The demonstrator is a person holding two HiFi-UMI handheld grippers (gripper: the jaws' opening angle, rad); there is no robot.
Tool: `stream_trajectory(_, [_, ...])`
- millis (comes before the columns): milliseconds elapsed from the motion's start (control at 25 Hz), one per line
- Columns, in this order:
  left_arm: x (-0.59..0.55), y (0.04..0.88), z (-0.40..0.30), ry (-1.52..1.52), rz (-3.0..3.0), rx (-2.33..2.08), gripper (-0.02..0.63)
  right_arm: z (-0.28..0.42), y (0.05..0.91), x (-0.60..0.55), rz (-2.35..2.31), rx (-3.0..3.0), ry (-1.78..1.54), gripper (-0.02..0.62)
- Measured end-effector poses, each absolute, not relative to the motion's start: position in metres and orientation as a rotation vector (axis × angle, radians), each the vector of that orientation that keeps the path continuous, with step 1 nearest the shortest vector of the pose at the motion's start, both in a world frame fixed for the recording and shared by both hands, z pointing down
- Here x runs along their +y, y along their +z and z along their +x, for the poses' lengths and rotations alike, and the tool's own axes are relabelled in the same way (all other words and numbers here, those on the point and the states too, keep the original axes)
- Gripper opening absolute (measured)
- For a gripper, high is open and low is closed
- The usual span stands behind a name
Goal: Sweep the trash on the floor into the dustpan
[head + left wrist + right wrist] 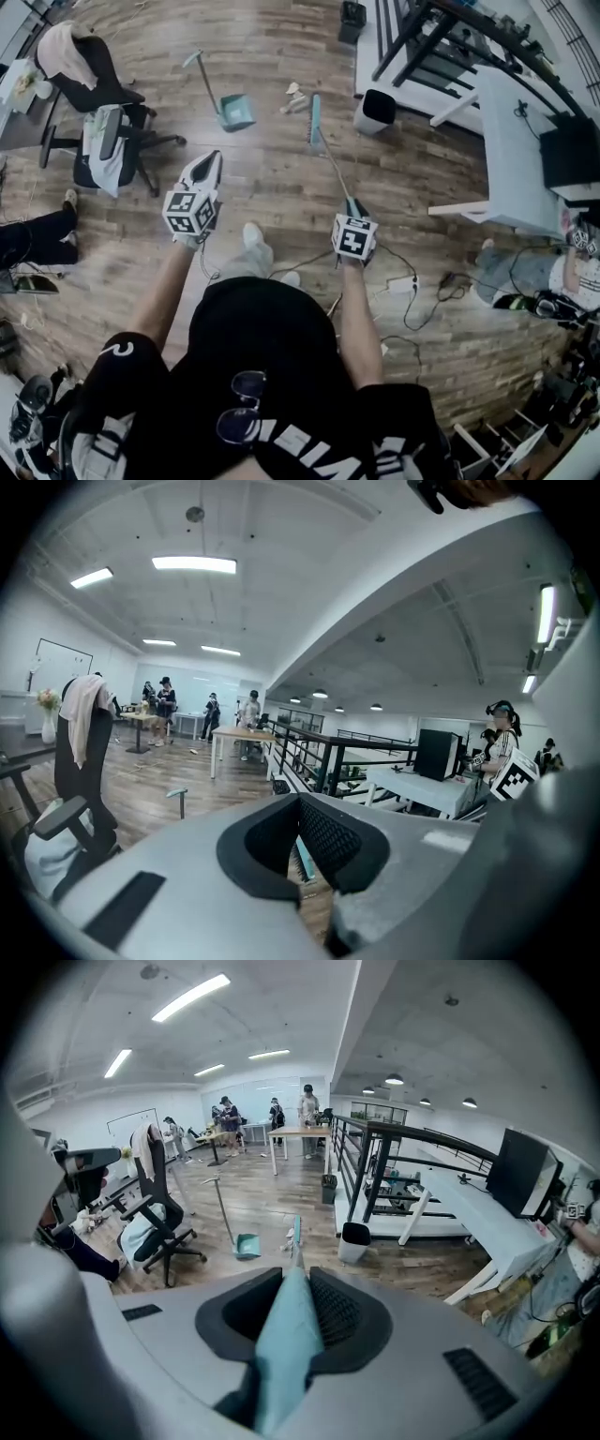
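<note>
In the head view a teal dustpan [234, 111] stands on the wooden floor with its long handle slanting up to the left. Pale scraps of trash [293, 98] lie just right of it, beside the broom head [315, 122]. My right gripper [352, 206] is shut on the broom's thin handle, which runs down between its jaws [291, 1307] to the broom head [296, 1232] near the dustpan [247, 1244]. My left gripper [212, 164] hovers to the left, slightly open and holding nothing [305, 855]. It is well short of the dustpan.
A white waste bin [377, 111] stands right of the broom head. A black office chair [103, 131] draped with cloth is at the left, and a white desk [516, 159] at the right. Cables and a power strip [405, 284] lie by my right foot. People stand far off.
</note>
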State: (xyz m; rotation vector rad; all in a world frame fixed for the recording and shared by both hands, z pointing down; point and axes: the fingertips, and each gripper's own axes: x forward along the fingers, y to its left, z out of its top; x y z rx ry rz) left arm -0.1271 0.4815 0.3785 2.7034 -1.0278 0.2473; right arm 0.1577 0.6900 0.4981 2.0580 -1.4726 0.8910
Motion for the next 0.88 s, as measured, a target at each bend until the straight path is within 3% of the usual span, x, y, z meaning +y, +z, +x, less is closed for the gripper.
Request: stream_trajectory(880, [0.259,0.398,-0.099,0.302,2.678,-0.923,-0.002,0.204,0.5,0.465,2.081,-1.356,0.908,0.084])
